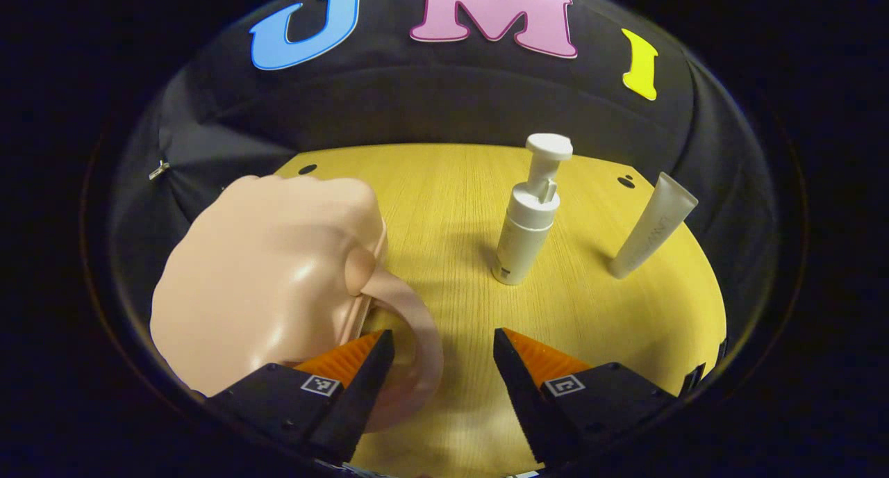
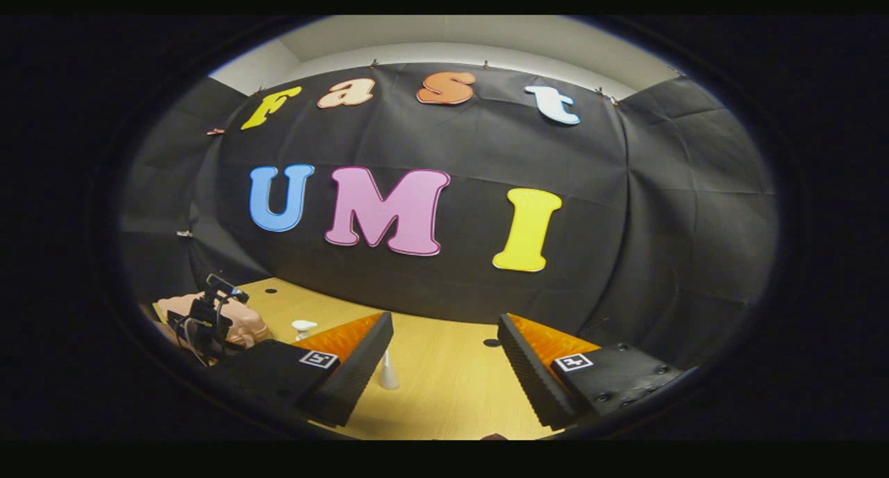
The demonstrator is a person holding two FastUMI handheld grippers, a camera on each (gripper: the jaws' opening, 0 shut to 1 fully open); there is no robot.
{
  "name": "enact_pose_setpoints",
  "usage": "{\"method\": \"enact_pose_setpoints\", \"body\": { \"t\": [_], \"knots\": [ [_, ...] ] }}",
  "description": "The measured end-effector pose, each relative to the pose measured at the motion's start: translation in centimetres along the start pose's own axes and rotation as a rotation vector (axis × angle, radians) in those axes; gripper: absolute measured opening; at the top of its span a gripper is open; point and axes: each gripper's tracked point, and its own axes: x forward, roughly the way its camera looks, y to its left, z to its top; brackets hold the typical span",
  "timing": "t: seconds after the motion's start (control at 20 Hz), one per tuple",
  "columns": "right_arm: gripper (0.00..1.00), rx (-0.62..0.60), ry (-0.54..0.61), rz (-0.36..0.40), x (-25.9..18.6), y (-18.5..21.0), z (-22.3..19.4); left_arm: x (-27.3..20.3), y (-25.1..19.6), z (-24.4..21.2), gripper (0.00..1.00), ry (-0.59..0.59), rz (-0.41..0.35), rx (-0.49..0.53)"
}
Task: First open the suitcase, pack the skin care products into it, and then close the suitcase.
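A small pale pink suitcase (image 1: 271, 290) lies closed at the left of the yellow wooden table (image 1: 451, 186); its curved handle (image 1: 420, 339) loops around the tip of my left gripper's left finger. My left gripper (image 1: 444, 356) is open over the table beside it, holding nothing. A white pump bottle (image 1: 529, 224) stands upright in the middle, and a pale tube (image 1: 653, 226) stands on its cap to the right. My right gripper (image 2: 444, 346) is open and held higher, facing the wall. From there the suitcase (image 2: 239, 322), the pump head (image 2: 303, 324) and the tube (image 2: 387, 374) show low down.
The black cloth wall (image 1: 444, 110) rises right behind the table's far edge. Small dark holes (image 1: 626, 181) mark the tabletop near its back corners. In the right gripper view the other gripper (image 2: 201, 318) sits over the suitcase at the lower left.
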Motion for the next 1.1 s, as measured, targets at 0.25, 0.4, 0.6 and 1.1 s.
{"method": "enact_pose_setpoints", "body": {
  "t": [0.25,0.4,0.6,1.1],
  "knots": [
    [0.96,0.012,0.019,-0.034,-0.4,2.1,-0.1,-1.7,0.5,1.4,0.14,0.031,-0.105,0.000],
    [0.96,0.016,0.012,-0.033,-0.5,3.6,0.3,-4.0,1.0,3.2,0.13,0.029,-0.122,-0.032],
    [0.96,0.021,-0.004,-0.022,-0.3,5.3,1.1,-8.2,1.8,6.4,0.11,0.003,-0.169,-0.057],
    [0.96,0.036,-0.049,0.040,1.0,9.1,3.3,-17.5,12.2,14.4,0.11,-0.167,-0.149,-0.109]
  ]
}}
